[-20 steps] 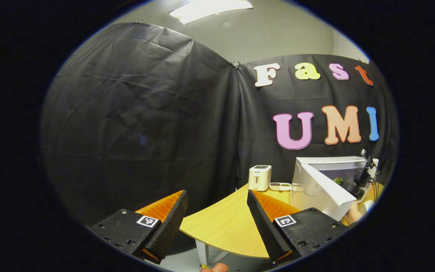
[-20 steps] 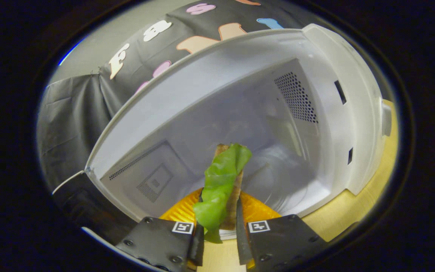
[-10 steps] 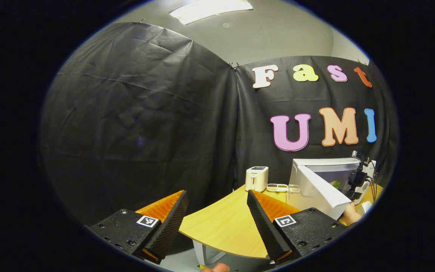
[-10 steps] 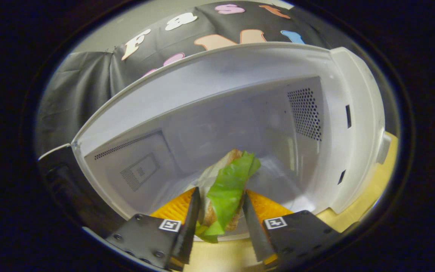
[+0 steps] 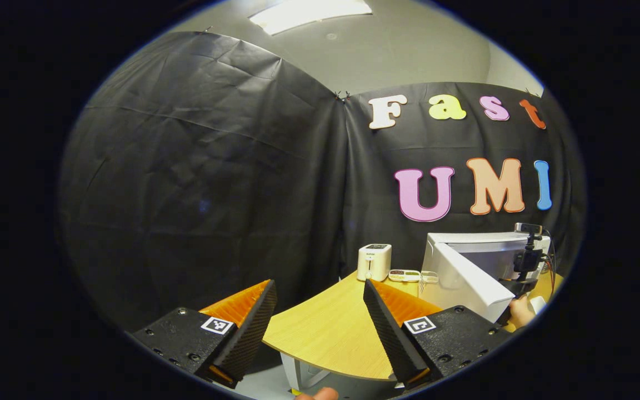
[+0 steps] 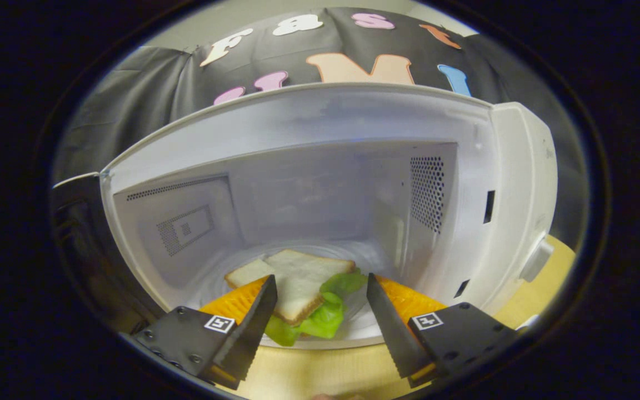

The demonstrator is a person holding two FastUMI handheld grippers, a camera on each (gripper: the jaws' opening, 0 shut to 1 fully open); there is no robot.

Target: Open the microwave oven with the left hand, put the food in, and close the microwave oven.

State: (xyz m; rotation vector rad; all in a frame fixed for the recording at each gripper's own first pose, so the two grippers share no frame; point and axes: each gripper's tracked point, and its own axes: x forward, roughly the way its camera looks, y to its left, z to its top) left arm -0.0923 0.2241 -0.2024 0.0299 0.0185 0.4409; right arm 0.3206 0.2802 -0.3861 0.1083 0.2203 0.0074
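Sandwich (image 6: 298, 286) lying flat inside open microwave (image 6: 320, 183), at 12 o'clock of wide-spread right gripper (image 6: 320, 322). Left gripper (image 5: 320, 322) also wide, holding nothing, microwave at its 2 o'clock.

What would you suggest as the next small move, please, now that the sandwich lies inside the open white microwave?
Probably draw the right gripper straight back out of the white microwave oven. Its jaws stand open, and the white-bread sandwich with green lettuce lies flat on the cavity floor, touching neither finger. The white microwave door stands open, and the open left gripper hangs off to the side, free to shut it afterwards.
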